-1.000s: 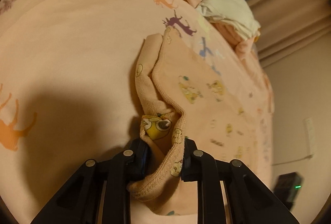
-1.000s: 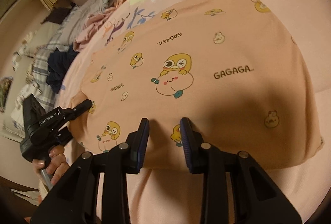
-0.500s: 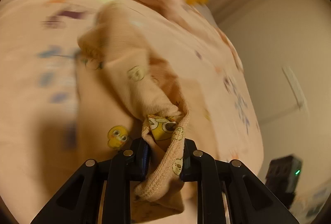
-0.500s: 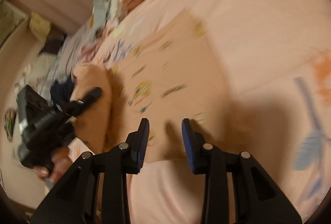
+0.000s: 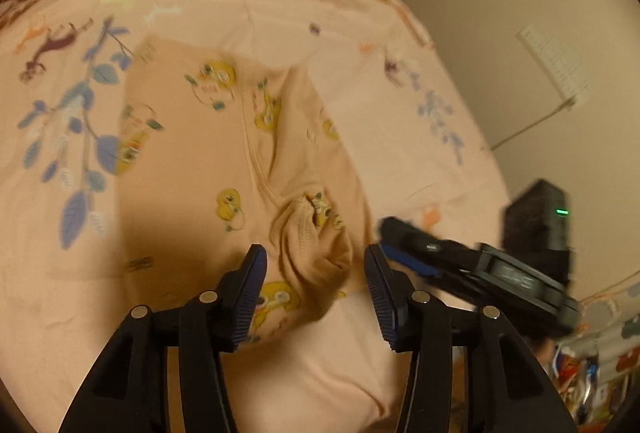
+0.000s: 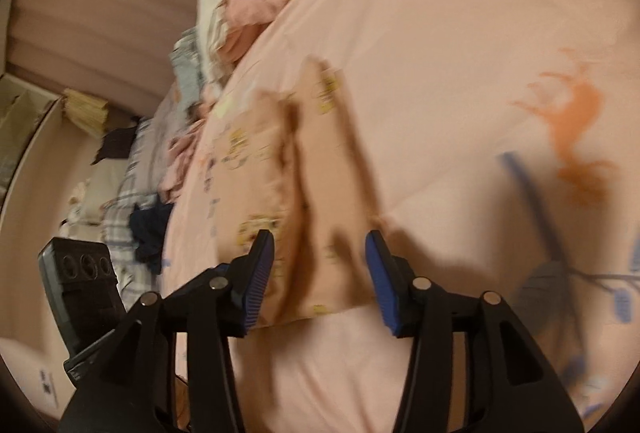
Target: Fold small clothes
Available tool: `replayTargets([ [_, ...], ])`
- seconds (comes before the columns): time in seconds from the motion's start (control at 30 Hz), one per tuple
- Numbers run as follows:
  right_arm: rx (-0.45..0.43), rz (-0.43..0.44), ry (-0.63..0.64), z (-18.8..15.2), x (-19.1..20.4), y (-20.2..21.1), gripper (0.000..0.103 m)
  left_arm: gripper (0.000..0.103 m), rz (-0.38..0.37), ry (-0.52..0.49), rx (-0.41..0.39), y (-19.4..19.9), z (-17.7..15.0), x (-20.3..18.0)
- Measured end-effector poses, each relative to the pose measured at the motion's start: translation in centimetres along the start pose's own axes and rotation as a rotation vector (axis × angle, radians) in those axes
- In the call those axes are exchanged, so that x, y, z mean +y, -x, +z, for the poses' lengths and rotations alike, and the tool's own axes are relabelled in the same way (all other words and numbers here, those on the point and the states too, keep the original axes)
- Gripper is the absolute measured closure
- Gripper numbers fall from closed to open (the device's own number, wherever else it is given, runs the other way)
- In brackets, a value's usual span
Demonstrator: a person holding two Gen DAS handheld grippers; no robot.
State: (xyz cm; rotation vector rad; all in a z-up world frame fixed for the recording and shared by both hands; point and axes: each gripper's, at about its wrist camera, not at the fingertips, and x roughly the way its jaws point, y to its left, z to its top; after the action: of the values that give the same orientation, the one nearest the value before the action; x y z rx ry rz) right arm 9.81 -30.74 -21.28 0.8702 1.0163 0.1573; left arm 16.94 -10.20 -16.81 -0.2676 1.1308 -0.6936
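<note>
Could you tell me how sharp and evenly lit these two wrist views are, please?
Left wrist: dim warm light, the peach garment mildly blurred, dark shadow at its near-left edge. Right wrist: stronger motion smear across the garment, fisheye bending the bedsheet edges.

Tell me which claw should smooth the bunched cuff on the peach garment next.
Left, probably. The left claw hangs open directly over the bunched cuff, its jaws just opened and clear of the cloth. The right claw is open over the peach garment's flat folded edge instead.
</note>
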Motion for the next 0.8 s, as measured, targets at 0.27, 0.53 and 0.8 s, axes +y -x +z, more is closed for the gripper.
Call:
replayTargets([
  [0.27, 0.103, 0.122, 0.056, 3.5, 2.1, -3.9, 0.040, 0.049, 0.111, 0.118, 0.022, 0.7, -2.9, 4.5],
  [0.53, 0.208, 0.090, 0.055, 5.5, 2.7, -8.8, 0.040, 0.049, 0.121, 0.100, 0.032, 1.0, -6.4, 5.1],
  [0.8, 0.118, 0.145, 0.080, 4.5, 2.7, -7.4, 0.089, 0.049, 0.191, 0.071, 0.054, 1.3, -7.6, 4.0],
])
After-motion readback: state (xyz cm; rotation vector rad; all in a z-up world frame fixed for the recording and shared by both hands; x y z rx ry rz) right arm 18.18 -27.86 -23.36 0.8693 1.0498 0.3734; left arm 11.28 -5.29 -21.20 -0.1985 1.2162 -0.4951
